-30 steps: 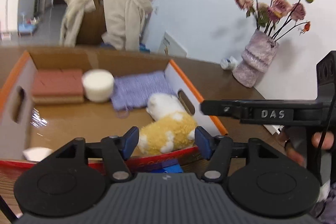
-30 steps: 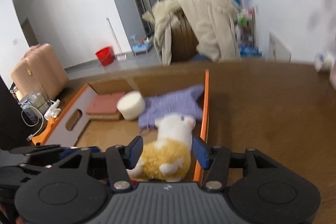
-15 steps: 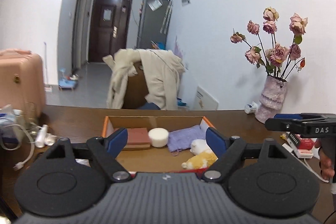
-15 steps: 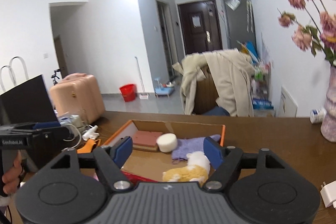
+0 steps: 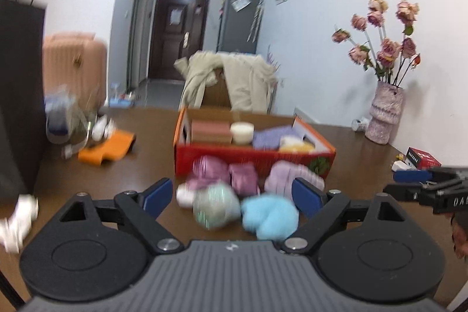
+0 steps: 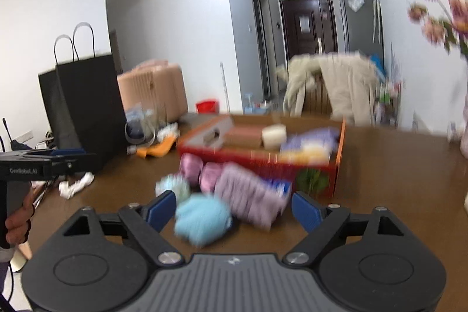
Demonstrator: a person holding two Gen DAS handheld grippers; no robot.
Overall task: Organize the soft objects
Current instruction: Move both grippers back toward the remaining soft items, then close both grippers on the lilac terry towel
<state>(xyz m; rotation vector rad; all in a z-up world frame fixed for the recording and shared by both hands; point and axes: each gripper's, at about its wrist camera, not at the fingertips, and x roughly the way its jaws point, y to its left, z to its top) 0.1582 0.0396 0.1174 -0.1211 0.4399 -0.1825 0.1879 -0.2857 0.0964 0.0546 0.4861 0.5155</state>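
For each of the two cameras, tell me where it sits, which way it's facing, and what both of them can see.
Left wrist: sits on the left gripper, facing the red box across the table; the right gripper shows at the right edge.
Right wrist: sits on the right gripper, facing the same box from further right; the left gripper and its hand show at the left.
Shared: the box, the blue fluffy ball, and the coat-draped chair.
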